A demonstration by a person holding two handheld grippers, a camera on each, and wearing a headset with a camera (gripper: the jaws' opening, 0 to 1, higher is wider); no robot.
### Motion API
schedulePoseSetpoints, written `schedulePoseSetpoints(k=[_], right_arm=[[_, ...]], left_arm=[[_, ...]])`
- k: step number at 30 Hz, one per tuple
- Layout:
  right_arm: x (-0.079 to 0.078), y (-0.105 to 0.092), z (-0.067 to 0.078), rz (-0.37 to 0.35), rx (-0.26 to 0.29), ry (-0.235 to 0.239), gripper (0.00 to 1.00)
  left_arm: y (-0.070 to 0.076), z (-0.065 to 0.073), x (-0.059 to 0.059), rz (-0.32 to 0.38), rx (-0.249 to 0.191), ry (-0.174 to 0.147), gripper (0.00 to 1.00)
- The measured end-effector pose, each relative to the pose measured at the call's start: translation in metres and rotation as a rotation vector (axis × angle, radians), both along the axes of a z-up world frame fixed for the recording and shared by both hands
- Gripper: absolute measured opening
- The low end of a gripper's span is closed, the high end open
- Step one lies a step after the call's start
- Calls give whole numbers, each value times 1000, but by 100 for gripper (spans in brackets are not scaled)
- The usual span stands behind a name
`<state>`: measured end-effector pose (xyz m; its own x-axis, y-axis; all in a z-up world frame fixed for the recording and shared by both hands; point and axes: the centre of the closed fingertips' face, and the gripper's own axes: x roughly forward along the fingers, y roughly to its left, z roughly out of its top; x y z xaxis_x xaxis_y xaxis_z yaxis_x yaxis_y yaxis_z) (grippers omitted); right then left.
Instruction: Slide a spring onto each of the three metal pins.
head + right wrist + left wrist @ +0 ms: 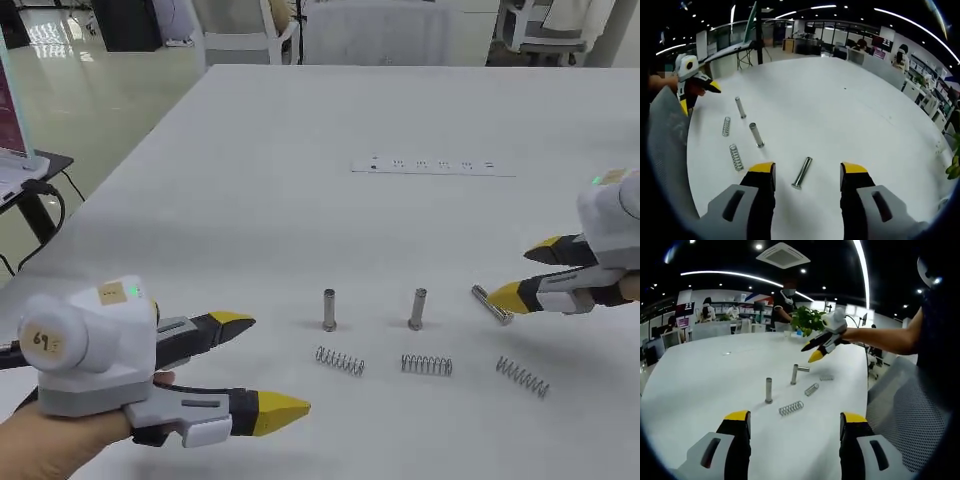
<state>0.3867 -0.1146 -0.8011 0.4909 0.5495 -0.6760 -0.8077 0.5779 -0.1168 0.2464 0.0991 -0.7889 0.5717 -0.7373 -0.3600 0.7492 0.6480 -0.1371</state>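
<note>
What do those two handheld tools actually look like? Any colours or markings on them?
They match. The left gripper has a rounded white body, grey-and-black fingers ending in pointed yellow tips, a round sticker reading 69, and a small green light. The right gripper has the same white body, yellow-tipped fingers and its own green lamp.

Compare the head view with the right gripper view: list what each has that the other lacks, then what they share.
Head view's extras: a power strip farther up the table, and a third spring near the lying pin. Right gripper view's extras: office desks beyond the table. Shared: two upright pins, the lying pin, two springs, and the left tool and right tool, both open.
</note>
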Motion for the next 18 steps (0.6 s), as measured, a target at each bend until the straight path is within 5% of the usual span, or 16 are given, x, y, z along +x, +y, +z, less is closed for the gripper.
schedulePoseSetpoints(k=[18], right_arm=[[14, 12, -22, -15, -71, 55, 35]], left_arm=[[-1, 1, 1, 0, -12, 2, 67]])
